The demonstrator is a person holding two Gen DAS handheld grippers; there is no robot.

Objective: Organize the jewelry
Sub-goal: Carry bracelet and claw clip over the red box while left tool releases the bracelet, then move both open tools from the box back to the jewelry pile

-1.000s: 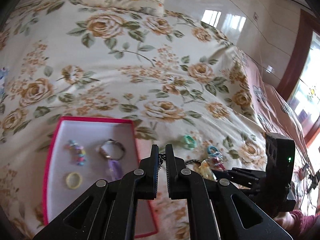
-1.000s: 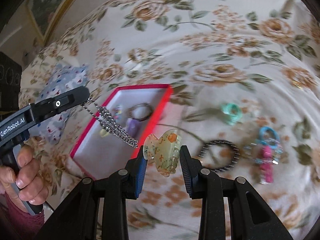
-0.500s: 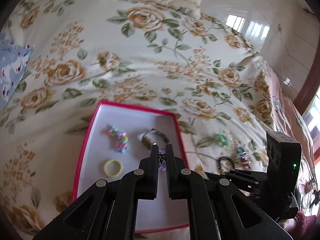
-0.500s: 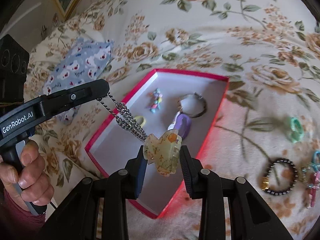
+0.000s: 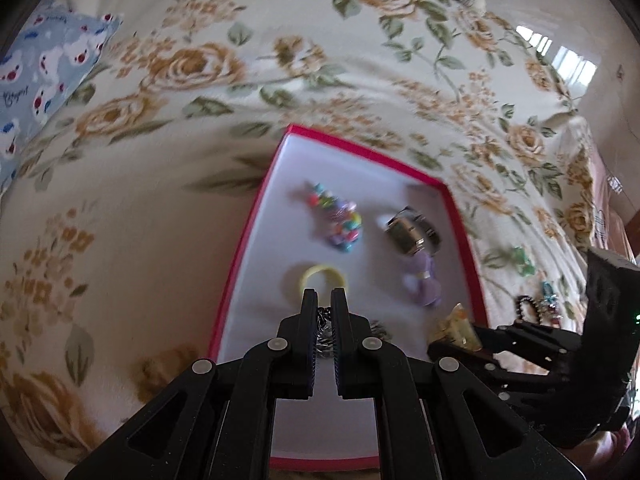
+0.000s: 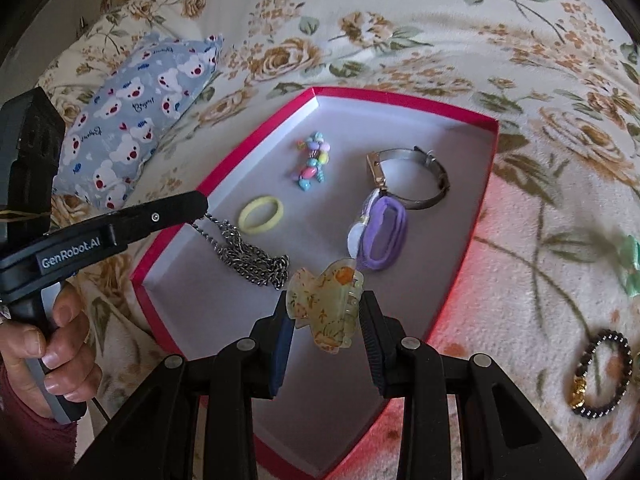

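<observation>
Two items are being carried over the red box (image 6: 460, 114) at once. The silver chain (image 6: 252, 256) is being pinched by the left gripper (image 6: 202, 208) (jaws fully closed on one end), its slack already piling on the box floor near the left wall. The floral hair claw (image 6: 326, 306) is being clamped by the right gripper (image 6: 326, 320), jaws part-way, above the near end of the box.

Already being held in the box: bead charm (image 6: 312, 160), yellow hair tie (image 6: 261, 214), watch (image 6: 408, 178), purple scrunchie (image 6: 380, 236).

Still being left out on the bedspread (image 6: 400, 20), right of the box: black bead bracelet (image 6: 602, 372) and green ring (image 6: 632, 264) (a blue-pink piece (image 5: 550, 304) too). Roughly half done.

Nothing is blocking the drop; a bear-print pillow (image 6: 132, 116) is lying clear beyond the left wall.
</observation>
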